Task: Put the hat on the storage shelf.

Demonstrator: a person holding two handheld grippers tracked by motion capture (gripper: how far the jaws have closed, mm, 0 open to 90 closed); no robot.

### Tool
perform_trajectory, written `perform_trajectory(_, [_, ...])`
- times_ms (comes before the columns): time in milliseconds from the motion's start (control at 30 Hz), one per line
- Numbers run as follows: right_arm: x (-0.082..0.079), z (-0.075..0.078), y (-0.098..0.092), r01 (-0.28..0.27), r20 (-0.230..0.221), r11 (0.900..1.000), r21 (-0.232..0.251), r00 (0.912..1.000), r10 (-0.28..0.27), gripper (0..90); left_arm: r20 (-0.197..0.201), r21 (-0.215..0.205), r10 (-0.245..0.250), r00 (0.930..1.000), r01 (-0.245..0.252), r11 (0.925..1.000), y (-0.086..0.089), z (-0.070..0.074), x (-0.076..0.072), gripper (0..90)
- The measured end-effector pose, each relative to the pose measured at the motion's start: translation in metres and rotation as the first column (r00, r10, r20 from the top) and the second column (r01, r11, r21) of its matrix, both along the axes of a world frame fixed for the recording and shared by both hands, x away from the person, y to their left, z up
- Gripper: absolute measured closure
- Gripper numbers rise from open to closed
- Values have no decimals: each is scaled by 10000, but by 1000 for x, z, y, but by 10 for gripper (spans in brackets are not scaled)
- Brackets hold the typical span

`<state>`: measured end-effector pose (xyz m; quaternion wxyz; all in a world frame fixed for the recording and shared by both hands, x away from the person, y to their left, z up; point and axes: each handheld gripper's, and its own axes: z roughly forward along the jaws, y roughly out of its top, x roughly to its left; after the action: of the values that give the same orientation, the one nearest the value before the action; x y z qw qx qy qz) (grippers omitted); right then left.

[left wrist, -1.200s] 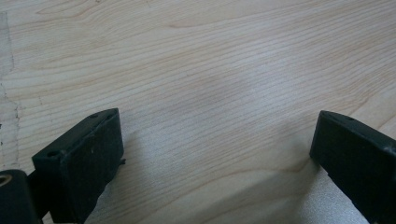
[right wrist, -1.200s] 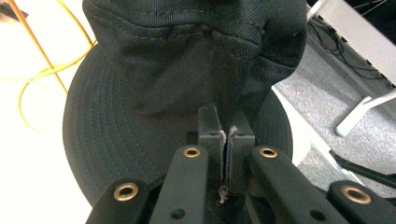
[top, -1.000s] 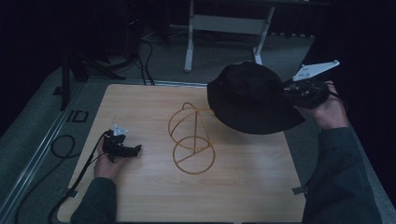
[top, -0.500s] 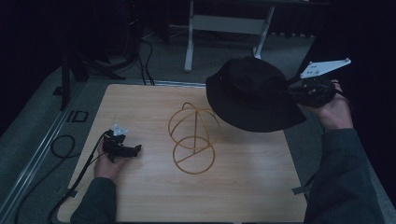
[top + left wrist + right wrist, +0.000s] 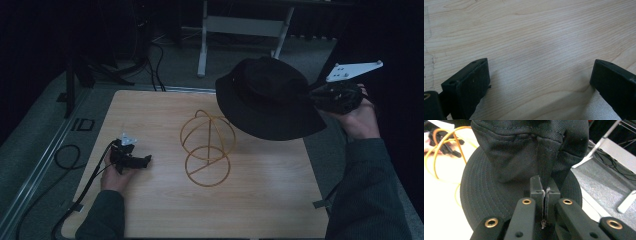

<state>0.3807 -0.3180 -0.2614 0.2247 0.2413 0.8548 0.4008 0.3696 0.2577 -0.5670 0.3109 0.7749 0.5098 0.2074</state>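
Observation:
A black brimmed hat [image 5: 270, 97] hangs in the air over the table's far right corner, just right of a yellow wire stand [image 5: 206, 142] made of hoops. My right gripper [image 5: 320, 95] is shut on a fold of the hat's crown, held in a hand at the right edge. In the right gripper view the two jaws [image 5: 545, 195] pinch the black cloth [image 5: 524, 157] tight, with the wire stand [image 5: 441, 152] behind at left. My left gripper [image 5: 142, 161] rests on the wooden table [image 5: 260, 200] at the near left, open, with bare wood [image 5: 536, 50] between its jaws.
A cable [image 5: 75, 185] trails from the left gripper off the table's left edge. Beyond the table's far edge stand a white metal frame [image 5: 240, 30] and cables on the grey floor. A metal rail [image 5: 45, 155] runs along the left side.
The right hand has lifted the hat slightly and carried it a little to the right. The left gripper has stayed where it was.

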Motion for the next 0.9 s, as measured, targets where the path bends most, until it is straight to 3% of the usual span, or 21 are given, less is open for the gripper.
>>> perform_trajectory(900, [0, 8, 7, -805, 131, 9945, 665, 9967, 798, 884, -7, -7, 3, 10000, -3, 10000, 0, 0, 0, 28])
